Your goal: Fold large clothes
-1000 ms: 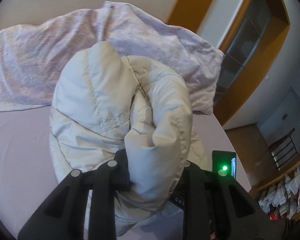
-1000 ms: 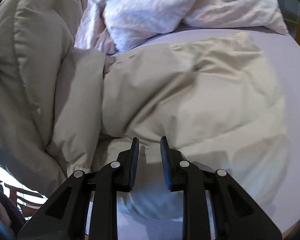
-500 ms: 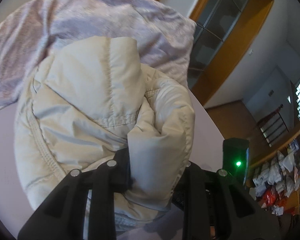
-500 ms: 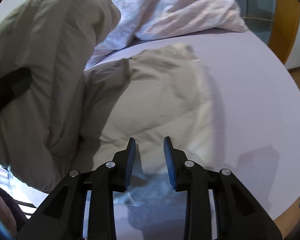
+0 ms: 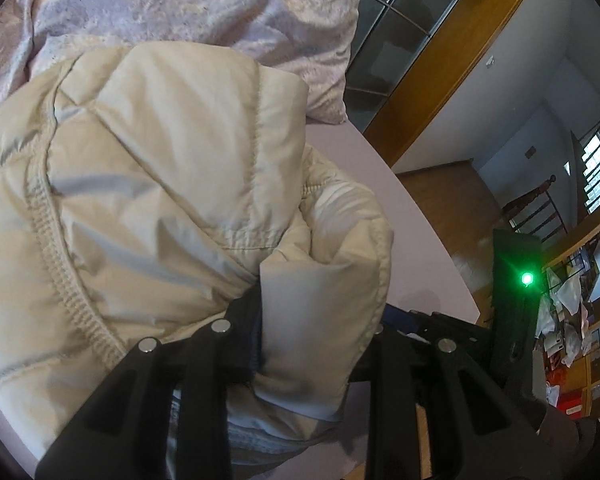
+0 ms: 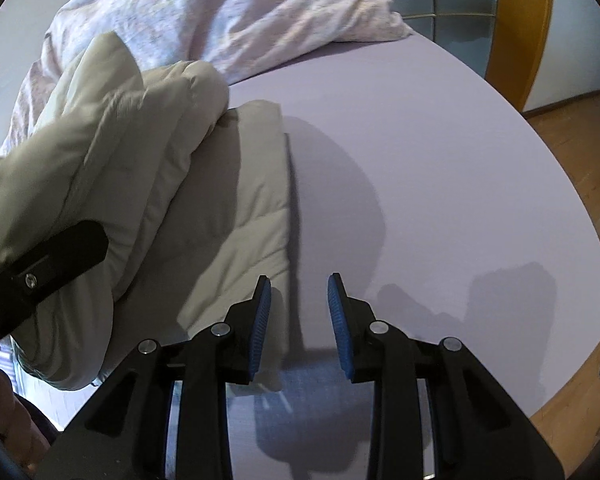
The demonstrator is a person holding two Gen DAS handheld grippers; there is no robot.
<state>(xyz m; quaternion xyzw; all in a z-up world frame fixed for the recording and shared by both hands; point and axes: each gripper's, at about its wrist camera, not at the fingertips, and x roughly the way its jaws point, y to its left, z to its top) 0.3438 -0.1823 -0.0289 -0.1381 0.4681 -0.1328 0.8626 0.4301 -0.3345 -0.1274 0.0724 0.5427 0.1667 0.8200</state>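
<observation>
A large cream padded jacket (image 5: 160, 184) fills the left wrist view. My left gripper (image 5: 304, 320) is shut on a thick bunch of it and holds that part up over the bed. In the right wrist view the lifted part (image 6: 112, 152) hangs at the left, with the left gripper's finger (image 6: 48, 268) against it, and a flat part (image 6: 244, 200) lies on the lilac sheet. My right gripper (image 6: 298, 312) is open and empty, its blue pads (image 6: 260, 328) just above the flat part's right edge.
Lilac patterned pillows (image 6: 260, 12) lie at the head of the bed (image 6: 440, 168). A wooden-framed glass door (image 5: 412, 52) and wooden floor (image 6: 580, 168) lie beyond the bed's right edge. Cluttered shelves (image 5: 580, 320) stand at the far right.
My left gripper has carried the bunched jacket up and to the right. The flat part showing on the bed has grown narrower. My right gripper has opened wider and shifted right.
</observation>
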